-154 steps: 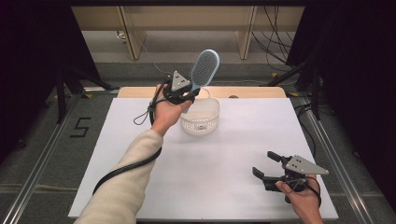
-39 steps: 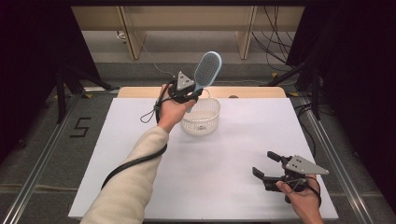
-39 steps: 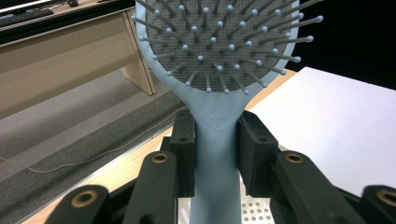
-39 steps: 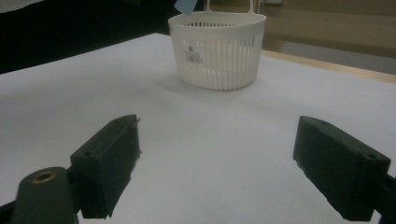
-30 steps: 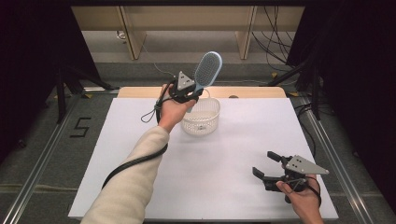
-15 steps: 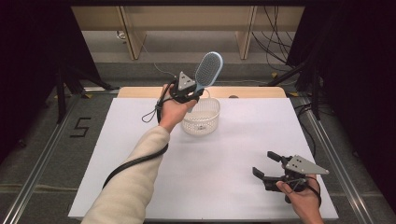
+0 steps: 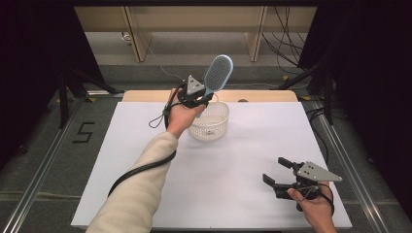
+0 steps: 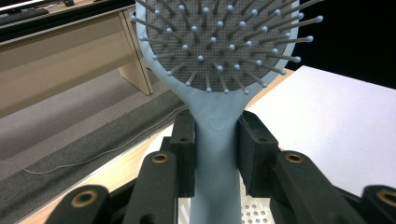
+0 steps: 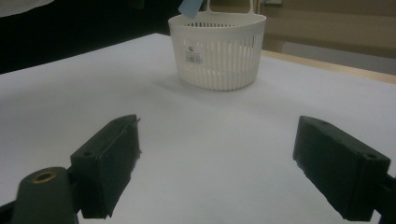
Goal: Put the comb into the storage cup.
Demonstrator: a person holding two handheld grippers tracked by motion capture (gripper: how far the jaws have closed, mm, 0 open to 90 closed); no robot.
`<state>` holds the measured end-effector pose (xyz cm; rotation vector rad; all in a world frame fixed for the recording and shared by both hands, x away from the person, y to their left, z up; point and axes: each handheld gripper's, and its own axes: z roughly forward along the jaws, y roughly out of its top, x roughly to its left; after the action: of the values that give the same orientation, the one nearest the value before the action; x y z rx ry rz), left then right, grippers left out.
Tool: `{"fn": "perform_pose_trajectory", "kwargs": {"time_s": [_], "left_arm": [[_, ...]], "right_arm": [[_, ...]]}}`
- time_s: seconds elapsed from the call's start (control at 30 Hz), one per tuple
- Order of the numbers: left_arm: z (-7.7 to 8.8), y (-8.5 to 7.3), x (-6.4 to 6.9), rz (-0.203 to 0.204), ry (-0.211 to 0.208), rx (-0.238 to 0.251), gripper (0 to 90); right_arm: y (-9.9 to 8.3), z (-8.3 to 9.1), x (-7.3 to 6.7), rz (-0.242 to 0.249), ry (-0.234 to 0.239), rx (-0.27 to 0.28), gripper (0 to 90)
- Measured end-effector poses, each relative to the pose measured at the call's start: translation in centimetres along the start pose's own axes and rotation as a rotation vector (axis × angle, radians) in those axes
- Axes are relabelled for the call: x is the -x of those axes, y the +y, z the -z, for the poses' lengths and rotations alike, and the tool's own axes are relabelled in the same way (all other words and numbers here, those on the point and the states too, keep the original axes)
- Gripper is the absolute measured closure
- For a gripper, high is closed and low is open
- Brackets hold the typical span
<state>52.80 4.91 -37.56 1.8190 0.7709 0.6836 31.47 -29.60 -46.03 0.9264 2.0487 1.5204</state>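
Note:
A light blue hairbrush [image 7: 218, 73] is held up in the air, bristle head raised and tilted to the right, above the back rim of a white slotted basket [image 7: 210, 121]. My left gripper [image 7: 198, 98] is shut on its handle; in the left gripper view both pads [image 8: 255, 154] press the blue handle [image 8: 215, 154], and the bristle head [image 8: 219, 37] is at the top. My right gripper [image 7: 278, 174] rests open near the table's front right with nothing between its fingers. In the right gripper view the basket [image 9: 218, 49] stands ahead, with the handle's tip [image 9: 189, 7] above its rim.
The white table top [image 7: 243, 160] has a wooden strip [image 7: 265, 95] along its far edge. Beyond it stand wooden desk legs [image 7: 137, 34] and cables on a grey floor. A metal rail [image 7: 335, 145] runs along the right side.

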Motion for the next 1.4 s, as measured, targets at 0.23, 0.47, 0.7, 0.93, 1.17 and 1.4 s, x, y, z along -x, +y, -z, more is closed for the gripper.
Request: {"fn": "perform_pose_trajectory", "kwargs": {"time_s": [0.23, 0.47, 0.7, 0.93, 1.17, 1.4], "left_arm": [[-0.04, 0.0, 0.04, 0.002, -0.001, 0.001, 69.7], [-0.04, 0.03, 0.08, 0.001, -0.001, 0.003, 69.7], [-0.2, 0.01, 0.13, 0.0, -0.002, -0.001, 69.7], [-0.32, -0.05, 0.28, 0.0, -0.005, -0.001, 69.7], [-0.4, -0.18, 0.31, 0.003, -0.003, -0.002, 69.7], [-0.42, -0.21, 0.33, 0.004, -0.002, -0.001, 69.7]], "right_arm": [[-0.01, -0.02, 0.0, -0.001, 0.0, 0.005, 15.3], [0.01, 0.0, -0.01, 0.002, 0.0, 0.001, 15.3], [0.0, 0.0, 0.0, 0.0, -0.001, 0.002, 15.4], [0.0, 0.0, -0.01, 0.002, -0.001, 0.005, 15.4], [0.01, 0.01, -0.01, 0.001, 0.001, 0.001, 15.4], [0.02, 0.0, -0.03, 0.001, 0.001, -0.001, 15.4]]}}
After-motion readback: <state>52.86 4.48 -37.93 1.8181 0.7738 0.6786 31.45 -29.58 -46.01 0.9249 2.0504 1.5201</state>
